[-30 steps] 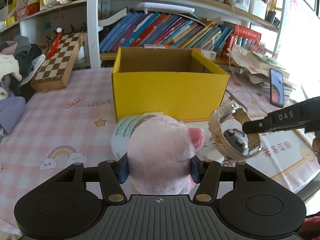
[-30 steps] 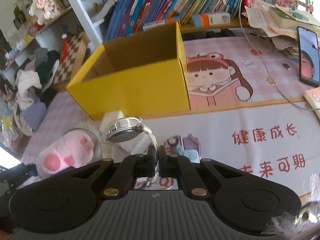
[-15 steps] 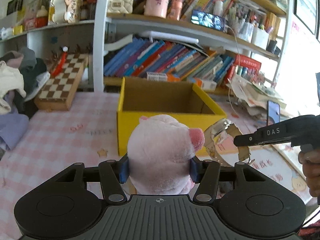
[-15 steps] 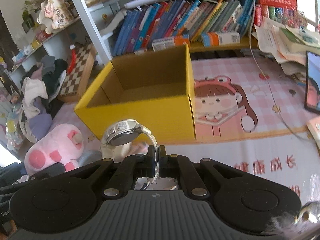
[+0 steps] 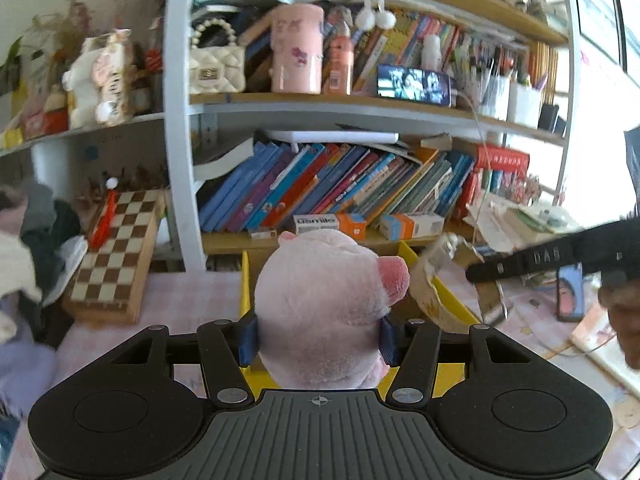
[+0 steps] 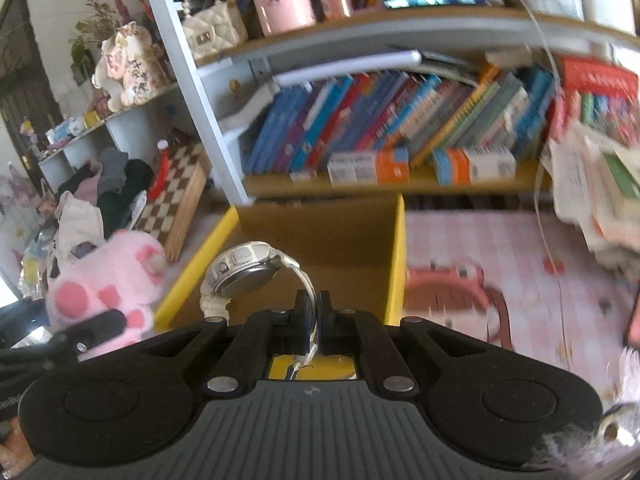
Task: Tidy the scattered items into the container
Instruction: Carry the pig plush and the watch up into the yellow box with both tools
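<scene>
While left hand-held gripper (image 5: 318, 336) clamps fluffy pink plush pig (image 5: 324, 304) | right hand-held gripper (image 6: 313, 312) pinches white watch (image 6: 244, 272)

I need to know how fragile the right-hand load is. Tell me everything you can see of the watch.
The watch is a chunky white wristwatch that looks like plastic or resin, with a round dark face tilted down to the left and textured side buttons. Its pale strap curves back into the shut right gripper, pinched between the pads; nothing else touches it. It hangs in the air at the near edge of the open yellow box. From the left wrist view it is blurred.
</scene>
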{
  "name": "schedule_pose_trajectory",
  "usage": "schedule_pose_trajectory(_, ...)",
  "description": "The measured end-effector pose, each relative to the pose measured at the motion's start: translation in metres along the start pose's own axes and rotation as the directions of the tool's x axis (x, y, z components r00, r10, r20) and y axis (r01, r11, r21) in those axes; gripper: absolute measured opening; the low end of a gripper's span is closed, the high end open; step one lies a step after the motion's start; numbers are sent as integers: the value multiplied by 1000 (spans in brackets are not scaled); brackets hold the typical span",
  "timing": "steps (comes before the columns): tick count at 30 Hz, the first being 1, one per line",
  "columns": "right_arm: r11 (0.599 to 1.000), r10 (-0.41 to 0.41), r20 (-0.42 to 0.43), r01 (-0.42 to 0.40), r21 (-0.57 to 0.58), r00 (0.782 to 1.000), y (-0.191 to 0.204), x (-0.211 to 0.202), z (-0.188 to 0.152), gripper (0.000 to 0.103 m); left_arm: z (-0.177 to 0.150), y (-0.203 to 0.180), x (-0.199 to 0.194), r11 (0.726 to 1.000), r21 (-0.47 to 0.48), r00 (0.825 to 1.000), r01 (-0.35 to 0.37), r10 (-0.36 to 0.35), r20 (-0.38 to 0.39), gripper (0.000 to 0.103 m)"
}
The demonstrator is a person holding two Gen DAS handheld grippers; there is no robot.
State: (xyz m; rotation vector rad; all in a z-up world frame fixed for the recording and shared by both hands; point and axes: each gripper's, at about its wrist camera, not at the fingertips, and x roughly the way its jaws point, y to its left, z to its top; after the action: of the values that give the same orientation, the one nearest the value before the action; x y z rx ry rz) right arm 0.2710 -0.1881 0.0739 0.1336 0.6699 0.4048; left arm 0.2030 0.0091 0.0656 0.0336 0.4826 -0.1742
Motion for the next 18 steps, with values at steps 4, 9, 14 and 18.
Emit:
schedule_pose_trajectory(4, 998, 9, -14, -10, -70, 1000, -1, 34, 31, 3, 13, 2, 39, 999, 50, 998, 3, 1, -64, 55)
schedule_pose_trajectory(9, 983, 3, -87, -19, -183, 996, 1, 82, 51, 3, 20, 1, 90, 991, 135, 988, 1, 20, -151, 55)
schedule_pose_trajectory(14, 970, -35, -188, -12, -244, 981, -8, 134, 52, 3, 16, 5, 136, 988, 156, 964, 1, 40, -262, 55)
schedule_pose_trajectory(18, 956, -59, -246, -17, -294, 967, -14, 163, 47, 3, 10, 6, 166, 983, 180, 942, 22, 40, -334, 55)
